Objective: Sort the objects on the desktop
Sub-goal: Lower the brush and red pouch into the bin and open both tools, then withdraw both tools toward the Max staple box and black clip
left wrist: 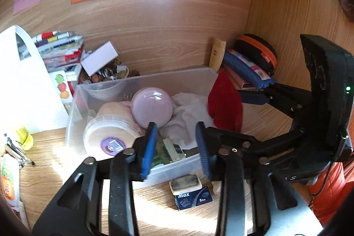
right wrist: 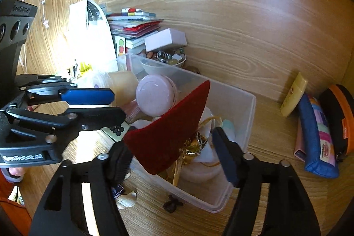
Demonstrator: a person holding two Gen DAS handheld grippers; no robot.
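Note:
A clear plastic bin [left wrist: 141, 81] [right wrist: 245, 125] stands on the wooden desk, holding a pink round case [left wrist: 151, 106] [right wrist: 154, 96], a lidded tub [left wrist: 110, 136] and white cloth [left wrist: 188, 116]. A red velvet pouch [left wrist: 225, 103] [right wrist: 168, 132] with gold cord hangs over the bin's right end. My right gripper [right wrist: 174, 158] is open around the pouch, which rests against its left finger. My left gripper [left wrist: 177, 143] is open and empty above the bin's front wall; it also shows in the right wrist view [right wrist: 106, 103].
An eraser [left wrist: 185, 184] on a small blue box [left wrist: 194, 199] lies before the bin. A lotion tube [right wrist: 293, 96], a pencil pouch [right wrist: 316, 136] and a black-orange case [right wrist: 340, 116] lie at right. Stacked books [right wrist: 135, 23], a bead bowl [right wrist: 168, 58] and a white bag [left wrist: 24, 81] stand behind.

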